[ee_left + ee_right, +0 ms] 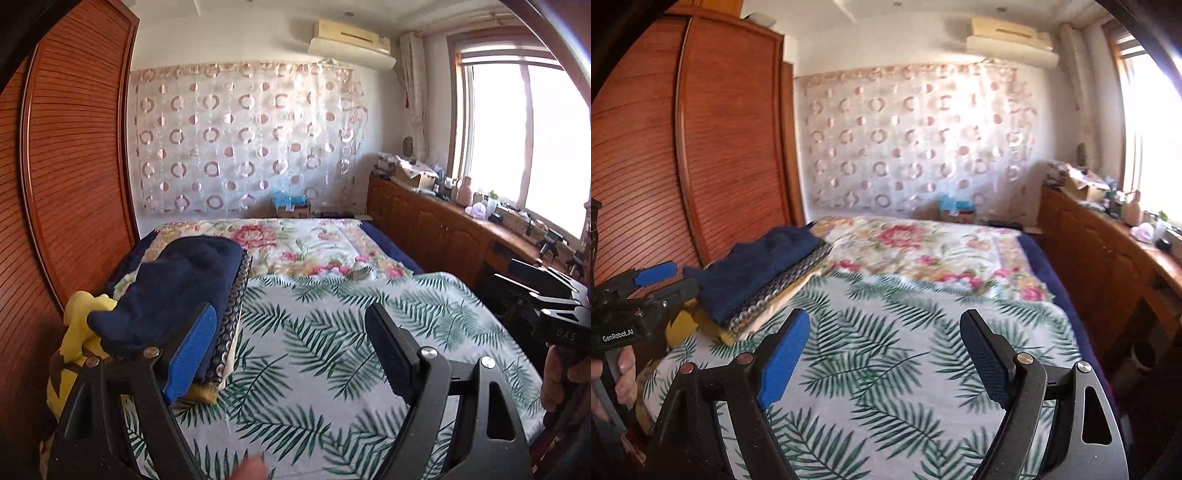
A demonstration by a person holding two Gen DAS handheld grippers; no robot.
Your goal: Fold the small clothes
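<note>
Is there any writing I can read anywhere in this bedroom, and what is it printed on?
"GenRobot.AI": white lettering on the black body of the left gripper, seen from the right wrist view.
"DAS": faint raised letters on the black body of the right gripper, seen from the left wrist view; possibly only part of a longer word.
Items on the window ledge: any labels too small and blurred to read.

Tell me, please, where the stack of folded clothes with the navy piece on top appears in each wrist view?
Left wrist view: the stack of folded clothes lies at left centre, just beyond the blue finger pad.
Right wrist view: the same stack lies at left centre, further off.
Shared landmark: the leaf-print sheet under it.
</note>
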